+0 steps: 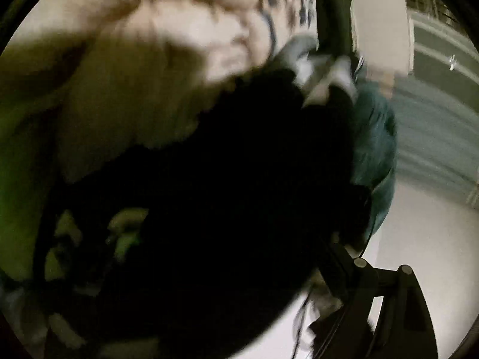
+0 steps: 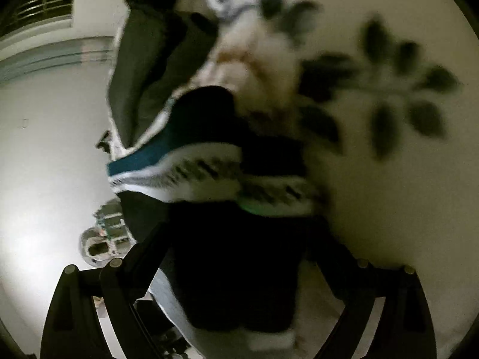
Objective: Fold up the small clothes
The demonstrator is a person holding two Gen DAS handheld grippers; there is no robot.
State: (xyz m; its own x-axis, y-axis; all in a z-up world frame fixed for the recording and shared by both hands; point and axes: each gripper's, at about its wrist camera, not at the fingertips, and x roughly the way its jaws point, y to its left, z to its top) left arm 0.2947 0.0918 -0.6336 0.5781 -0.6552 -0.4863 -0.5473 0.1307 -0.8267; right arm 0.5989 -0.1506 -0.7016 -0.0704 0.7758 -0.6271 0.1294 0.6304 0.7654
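Though frames blur, right gripper (image 2: pixel 236 269) clamps dark garment (image 2: pixel 233 269); left gripper (image 1: pixel 227 269) hidden, state unclear.

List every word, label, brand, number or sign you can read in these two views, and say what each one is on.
None can be read.
White band of the dark garment, right wrist view: dark marks that may be lettering, too blurred to read.
Leaf-print cloth: a pattern only, no text.
Left wrist view: dark blotches on the pale cloth, motion-blurred; cannot tell whether they are print or lettering.

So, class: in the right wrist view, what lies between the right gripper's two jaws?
Black cloth fills the gap, seen in the right wrist view.
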